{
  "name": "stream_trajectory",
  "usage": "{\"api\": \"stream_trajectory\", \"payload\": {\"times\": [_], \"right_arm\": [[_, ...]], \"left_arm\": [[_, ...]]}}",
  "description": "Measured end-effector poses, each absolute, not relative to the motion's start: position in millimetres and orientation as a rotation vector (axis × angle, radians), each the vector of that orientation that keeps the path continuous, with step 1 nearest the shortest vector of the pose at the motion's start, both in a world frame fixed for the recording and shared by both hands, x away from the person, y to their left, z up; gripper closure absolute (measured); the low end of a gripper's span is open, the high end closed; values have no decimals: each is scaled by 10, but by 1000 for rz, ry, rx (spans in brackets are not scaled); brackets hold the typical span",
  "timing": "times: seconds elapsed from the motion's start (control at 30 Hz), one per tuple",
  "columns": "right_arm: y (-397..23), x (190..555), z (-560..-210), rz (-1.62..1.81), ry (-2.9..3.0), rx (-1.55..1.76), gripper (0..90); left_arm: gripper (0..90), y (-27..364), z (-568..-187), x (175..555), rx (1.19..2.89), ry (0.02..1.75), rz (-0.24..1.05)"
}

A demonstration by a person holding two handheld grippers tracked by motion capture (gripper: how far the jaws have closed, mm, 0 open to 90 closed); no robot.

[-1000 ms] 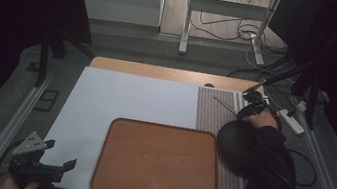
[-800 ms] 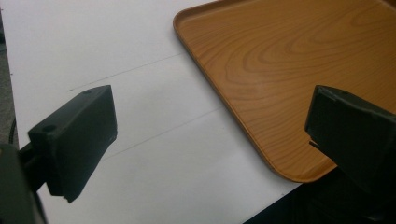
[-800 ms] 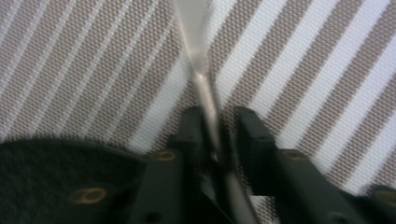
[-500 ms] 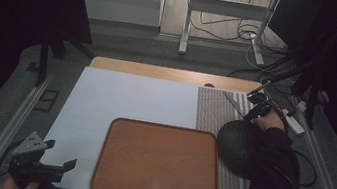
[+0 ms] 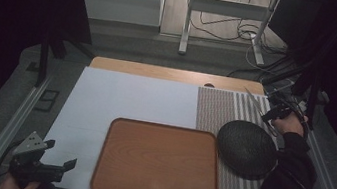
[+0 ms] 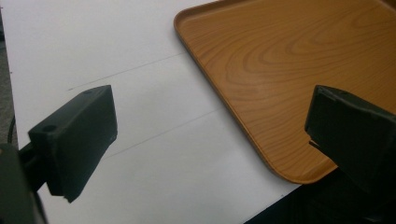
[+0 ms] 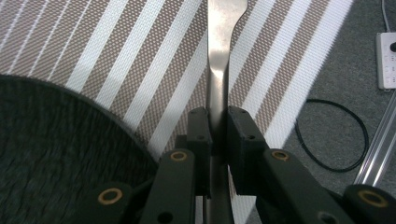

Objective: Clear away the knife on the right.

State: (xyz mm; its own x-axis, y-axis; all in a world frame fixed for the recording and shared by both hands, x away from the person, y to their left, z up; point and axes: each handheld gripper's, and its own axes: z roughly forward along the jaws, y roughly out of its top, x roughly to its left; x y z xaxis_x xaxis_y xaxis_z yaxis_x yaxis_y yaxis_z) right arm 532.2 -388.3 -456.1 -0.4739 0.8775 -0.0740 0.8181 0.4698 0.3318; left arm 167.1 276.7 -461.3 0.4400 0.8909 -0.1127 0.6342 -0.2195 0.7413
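My right gripper [image 7: 217, 116] is shut on the handle of a silver metal utensil [image 7: 219, 56]; its jaws closed on it within the last second. In the high view that gripper [image 5: 270, 114] sits at the table's right edge, with the utensil [image 5: 255, 101] slanting up and left over the striped mat [image 5: 219, 112]. A dark round plate [image 5: 246, 147] lies just in front of it on the mat, and the plate [image 7: 56, 154] shows at lower left in the right gripper view. My left gripper [image 5: 60, 154] stands open at the front left corner, nothing between its jaws [image 6: 210, 135].
A wooden tray [image 5: 158, 164] lies at the front middle of the white table sheet [image 5: 130, 99], and its corner [image 6: 280, 70] lies near the left gripper's right jaw. A power strip [image 7: 386, 60] and black cable [image 7: 336, 135] lie on the floor past the mat's right edge.
The right hand has shifted right and a little up, with the utensil now pinched and carried along above the mat. The left gripper has stayed where it was.
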Motion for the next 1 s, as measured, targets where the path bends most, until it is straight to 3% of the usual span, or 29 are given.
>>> {"api": "stream_trajectory", "payload": {"times": [1.0], "right_arm": [[-2941,4568,-4553,452,2711,1191,805]], "left_arm": [[35,2766,-4611,1662,1952,1275,444]]}}
